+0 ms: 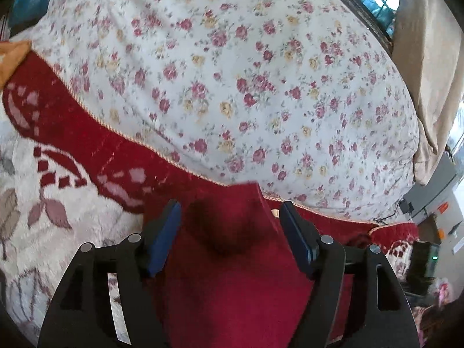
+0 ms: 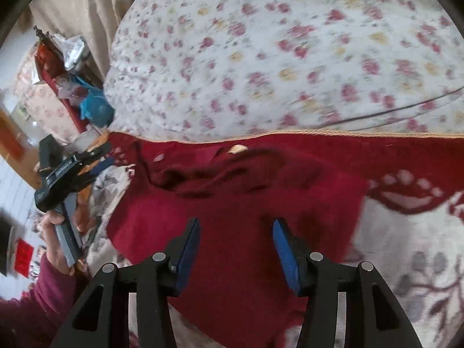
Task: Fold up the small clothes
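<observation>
A dark red knit garment [image 2: 237, 203] lies rumpled on a red and white patterned blanket [image 2: 406, 232]. My right gripper [image 2: 236, 226] is open just above the garment's near part, jaws wide apart, nothing between them. In the left wrist view the same red garment [image 1: 232, 261] fills the space under my left gripper [image 1: 229, 206], which is open with an edge of the cloth rising between its blue pads [image 1: 165, 232]. The left gripper [image 2: 101, 159] also shows in the right wrist view at the garment's left edge, held in a hand.
A floral white quilt [image 1: 246, 72] lies beyond the blanket's corded edge. A beige curtain [image 1: 429, 58] hangs at the right. Cluttered shelves and bags [image 2: 72, 87] stand at the left. A thin dark cable [image 2: 391, 110] crosses the quilt.
</observation>
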